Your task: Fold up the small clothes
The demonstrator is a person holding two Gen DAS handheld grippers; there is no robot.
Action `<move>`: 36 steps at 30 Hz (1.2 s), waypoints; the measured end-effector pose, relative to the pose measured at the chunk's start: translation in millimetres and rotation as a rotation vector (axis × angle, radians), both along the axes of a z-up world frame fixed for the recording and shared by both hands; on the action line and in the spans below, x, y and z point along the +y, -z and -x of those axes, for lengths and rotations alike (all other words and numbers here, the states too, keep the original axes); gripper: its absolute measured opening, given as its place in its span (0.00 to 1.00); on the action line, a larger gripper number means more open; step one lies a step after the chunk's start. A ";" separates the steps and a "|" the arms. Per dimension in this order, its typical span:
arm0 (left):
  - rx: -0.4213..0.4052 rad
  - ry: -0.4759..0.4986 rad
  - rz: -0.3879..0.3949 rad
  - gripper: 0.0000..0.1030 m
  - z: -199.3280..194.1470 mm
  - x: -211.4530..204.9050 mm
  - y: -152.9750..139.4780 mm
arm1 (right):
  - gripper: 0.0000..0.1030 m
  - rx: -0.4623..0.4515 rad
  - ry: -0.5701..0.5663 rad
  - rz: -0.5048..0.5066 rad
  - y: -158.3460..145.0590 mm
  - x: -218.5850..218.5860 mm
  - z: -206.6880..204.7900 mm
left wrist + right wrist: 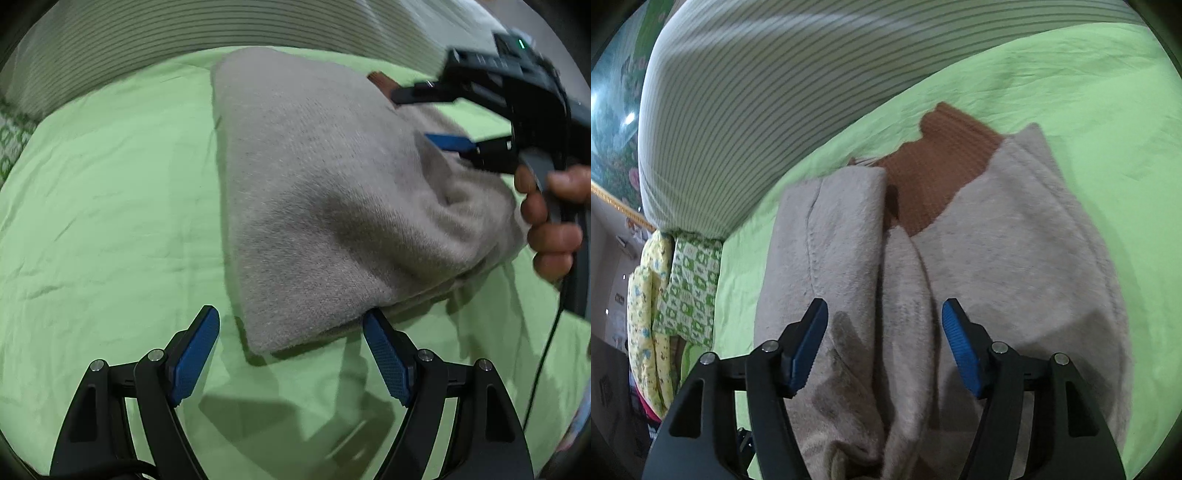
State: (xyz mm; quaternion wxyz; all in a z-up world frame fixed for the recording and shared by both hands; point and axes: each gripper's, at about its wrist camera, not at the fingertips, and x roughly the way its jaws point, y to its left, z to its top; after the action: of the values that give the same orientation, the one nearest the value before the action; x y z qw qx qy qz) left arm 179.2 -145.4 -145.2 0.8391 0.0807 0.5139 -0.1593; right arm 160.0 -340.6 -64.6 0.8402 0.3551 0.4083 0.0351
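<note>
A: What sits closest to the left gripper (291, 347)?

B: Its two blue-padded fingers (194, 356) stand wide apart with nothing between them. Just ahead of the tips, the near corner of the grey sweater (314, 206) lies on the green bedsheet (103, 229). The right-hand finger seems to touch the cloth's lower edge, though I cannot tell for sure.

A: And further out from it?

B: The sweater runs away from the tips, folded over with a straight edge on the left. To the upper right the right gripper (448, 116) reaches over the cloth, held by the person's hand (550, 221). Beyond the sheet is a striped cushion (122, 40), and a green patterned cloth (11, 136) shows at the far left.

A: How does the right gripper (884, 347) look from its own camera?

B: Its fingers (809, 347) are apart as well, gripping nothing. They hang just over the sweater (1015, 266), whose bunched folds (905, 295) run right between the tips and on underneath.

A: What lies ahead of those tips?

B: A folded flap on the left and a broad panel on the right, with a brown ribbed collar (938, 166) between them at the far end. Past that comes the bedsheet (1089, 110), then the striped cushion (775, 81). Off to the left sit patterned cloths (683, 280), green and yellow
</note>
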 end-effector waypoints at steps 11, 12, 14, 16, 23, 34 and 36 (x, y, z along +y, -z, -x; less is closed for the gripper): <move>0.033 -0.042 0.027 0.55 -14.2 1.4 2.4 | 0.28 0.043 -0.149 0.092 -3.0 20.4 -26.7; 0.027 -0.038 0.022 0.51 -13.3 -0.7 2.1 | 0.17 0.038 -0.149 0.099 -5.8 19.2 -25.7; 0.027 -0.027 0.019 0.47 -11.5 -5.1 1.1 | 0.15 0.017 -0.140 0.096 -13.3 14.1 -21.9; 0.027 -0.026 0.012 0.46 -10.2 -8.3 -0.3 | 0.14 -0.017 -0.128 0.091 -25.6 7.4 -16.2; 0.042 -0.009 0.025 0.37 -11.1 -15.0 -4.3 | 0.13 -0.098 -0.092 0.137 -79.1 -20.9 7.7; 0.059 0.035 0.002 0.32 -14.7 -29.6 0.6 | 0.13 0.035 -0.031 0.245 -28.5 -59.1 19.8; 0.066 0.037 0.008 0.32 -17.7 -26.8 1.2 | 0.13 0.054 -0.029 0.241 -13.1 -59.9 17.8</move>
State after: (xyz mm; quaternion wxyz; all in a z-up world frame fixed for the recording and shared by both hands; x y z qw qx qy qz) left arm 196.8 -172.2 -146.3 0.8189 0.0814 0.5391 -0.1793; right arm 142.2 -400.5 -51.5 0.8649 0.2465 0.4371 -0.0119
